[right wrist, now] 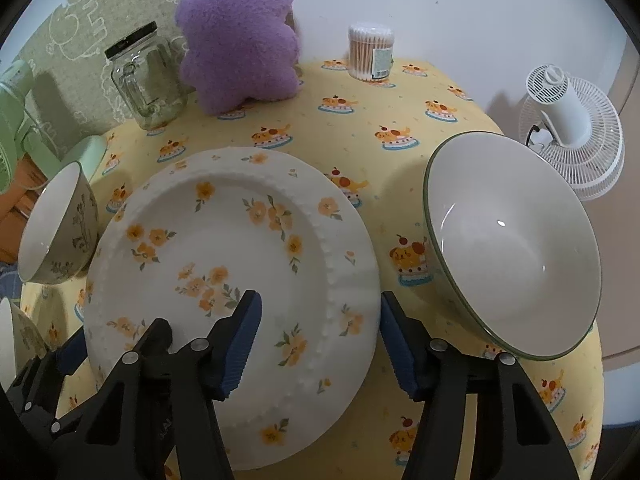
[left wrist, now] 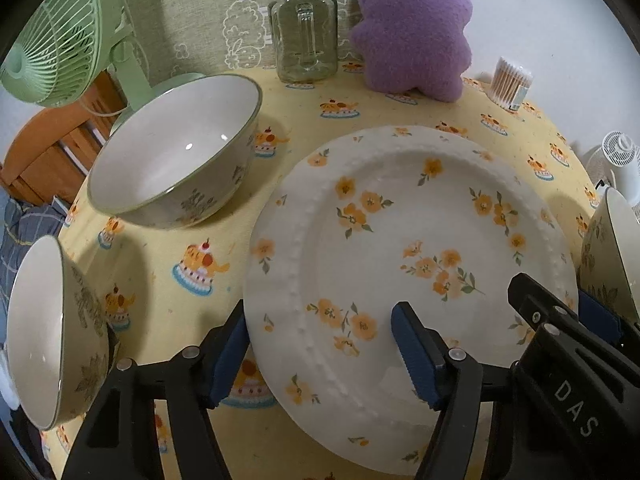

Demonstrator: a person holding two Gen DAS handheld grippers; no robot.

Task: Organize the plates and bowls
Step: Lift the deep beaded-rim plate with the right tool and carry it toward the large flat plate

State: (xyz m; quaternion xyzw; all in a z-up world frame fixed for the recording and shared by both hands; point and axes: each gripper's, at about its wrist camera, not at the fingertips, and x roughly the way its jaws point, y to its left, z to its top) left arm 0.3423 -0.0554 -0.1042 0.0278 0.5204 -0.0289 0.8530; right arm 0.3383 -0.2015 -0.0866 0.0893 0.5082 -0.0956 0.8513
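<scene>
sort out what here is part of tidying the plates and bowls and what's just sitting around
For the job: floral plate; near-left bowl; far-left bowl; right bowl.

Lying about: glass jar; purple plush; cotton swab tub; green fan; white fan.

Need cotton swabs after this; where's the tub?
In the right wrist view the cotton swab tub stands at the table's far edge, right of the purple plush.

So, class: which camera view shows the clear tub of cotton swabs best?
The right wrist view: the clear tub of cotton swabs stands upright near the top centre, lid and label plain. The left wrist view shows the same tub small and tilted at the right edge of the table.
</scene>
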